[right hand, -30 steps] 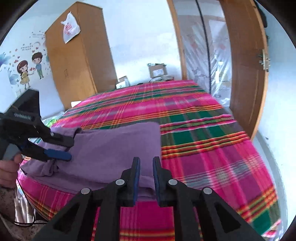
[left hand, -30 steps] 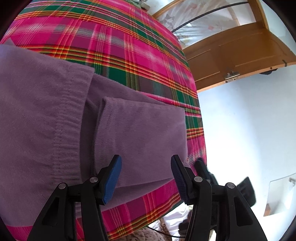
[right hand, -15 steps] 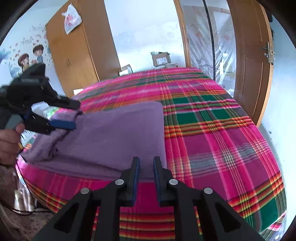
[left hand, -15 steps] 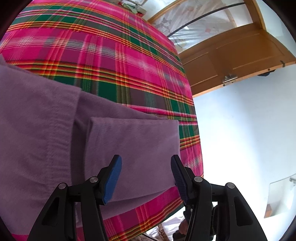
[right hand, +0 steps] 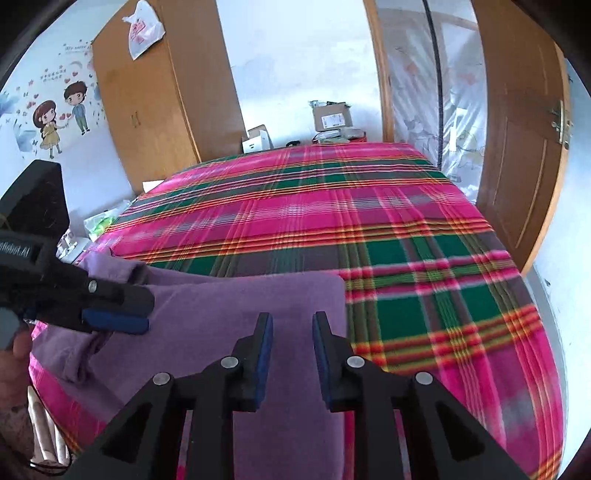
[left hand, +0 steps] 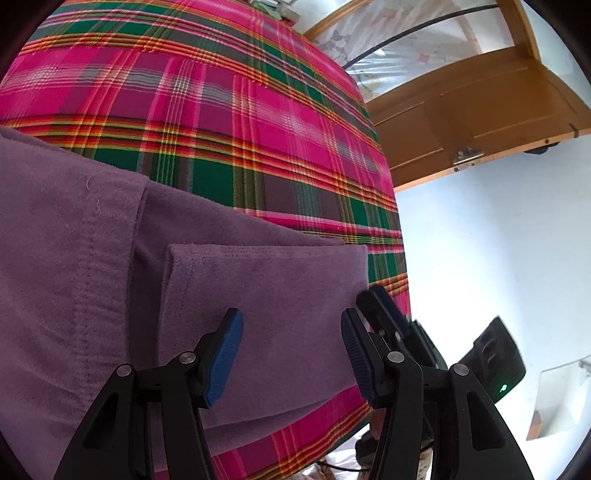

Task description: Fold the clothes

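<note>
A bedroom is shown, with a bed (right hand: 406,229) covered by one plaid blanket in pink, green and yellow. On the wall at the far left a cartoon sticker (right hand: 61,118) of two children is seen, with small writing above it that cannot be read. Next to it stands one wooden wardrobe (right hand: 162,96), and a white plastic bag (right hand: 144,31) with a red print, too blurred to read, is hung at its top. Behind the bed a cardboard box (right hand: 331,115) with a white label is placed; its text cannot be made out. One wooden door (right hand: 524,147) is seen at the right.

On the body of the left tool (right hand: 129,314), part of a white word ending in "bot.AI" can be read. Its fingers are spread wide above the cloth, and nothing is held between them.

One purple garment (right hand: 229,325) of soft fleece is laid on the near left part of the bed, close to its edge. It is folded into flat layers, with stitched hems visible and a smaller folded panel (left hand: 266,295) lying on top.

The right tool (right hand: 291,332) is held over the garment's near right corner, its fingers set narrowly apart with nothing gripped.
</note>
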A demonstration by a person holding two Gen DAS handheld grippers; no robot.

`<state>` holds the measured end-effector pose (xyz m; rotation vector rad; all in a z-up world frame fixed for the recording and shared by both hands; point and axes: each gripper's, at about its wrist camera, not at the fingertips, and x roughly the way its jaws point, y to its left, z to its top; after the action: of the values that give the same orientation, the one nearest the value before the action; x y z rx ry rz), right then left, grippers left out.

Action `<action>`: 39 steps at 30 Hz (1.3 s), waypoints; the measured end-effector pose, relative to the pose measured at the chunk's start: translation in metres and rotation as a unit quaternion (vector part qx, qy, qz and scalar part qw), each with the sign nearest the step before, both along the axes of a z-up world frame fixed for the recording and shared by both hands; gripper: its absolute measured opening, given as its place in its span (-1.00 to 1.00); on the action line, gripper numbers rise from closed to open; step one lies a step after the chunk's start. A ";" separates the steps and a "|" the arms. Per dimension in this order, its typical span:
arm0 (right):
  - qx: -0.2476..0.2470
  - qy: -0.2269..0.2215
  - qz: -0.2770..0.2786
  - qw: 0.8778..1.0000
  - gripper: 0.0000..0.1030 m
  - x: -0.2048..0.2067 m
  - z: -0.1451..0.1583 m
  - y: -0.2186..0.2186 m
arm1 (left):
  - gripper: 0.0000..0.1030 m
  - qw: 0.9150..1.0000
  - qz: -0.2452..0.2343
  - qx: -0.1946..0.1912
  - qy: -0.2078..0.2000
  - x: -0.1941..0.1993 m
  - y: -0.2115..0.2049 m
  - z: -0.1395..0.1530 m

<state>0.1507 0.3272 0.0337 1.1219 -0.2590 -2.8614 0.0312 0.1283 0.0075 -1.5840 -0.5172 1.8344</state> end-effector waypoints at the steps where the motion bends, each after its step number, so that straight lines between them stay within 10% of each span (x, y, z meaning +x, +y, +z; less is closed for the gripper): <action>1: -0.004 -0.005 0.002 1.000 -0.56 -0.005 -0.001 0.001 | 0.11 1.000 0.000 -0.001 -0.001 0.000 0.000 -0.001; 24: 0.020 -0.049 -0.009 0.999 -0.45 -0.036 -0.016 0.003 | 0.11 1.000 -0.014 -0.017 0.011 0.006 0.000 -0.006; 39: 0.055 -0.010 -0.031 0.998 -0.33 0.043 -0.025 -0.003 | 0.11 0.999 -0.022 -0.026 0.018 0.025 -0.014 -0.004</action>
<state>0.1933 0.3247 0.0088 1.1814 -0.1405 -2.9538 0.0560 0.1144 0.0039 -1.5805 -0.4178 1.8539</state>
